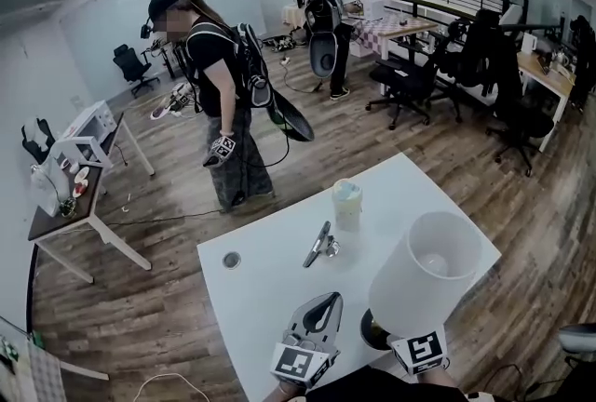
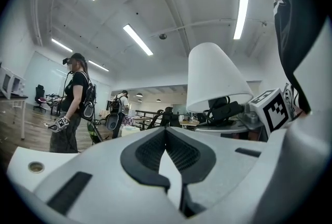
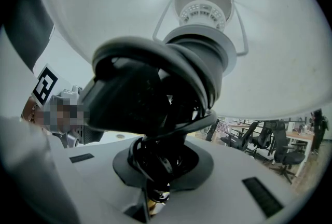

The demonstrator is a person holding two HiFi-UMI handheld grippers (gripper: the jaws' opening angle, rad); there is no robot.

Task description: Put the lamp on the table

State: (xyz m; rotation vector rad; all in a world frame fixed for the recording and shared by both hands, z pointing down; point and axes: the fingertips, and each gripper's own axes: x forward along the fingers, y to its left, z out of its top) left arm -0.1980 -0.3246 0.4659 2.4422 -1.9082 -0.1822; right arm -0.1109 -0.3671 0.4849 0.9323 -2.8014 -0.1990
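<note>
Jaws of my right gripper (image 3: 155,181) pinch the white-shaded lamp (image 1: 426,272) by its cord-wrapped stem at the white table (image 1: 270,274)'s near edge; my left gripper (image 1: 328,302)'s jaws are pressed together, empty, over that table.

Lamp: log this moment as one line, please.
lamp: upright, over near edge of white table | right gripper: shut on lamp stem | left gripper: shut, empty, beside lamp | set-down: not confirmed
</note>
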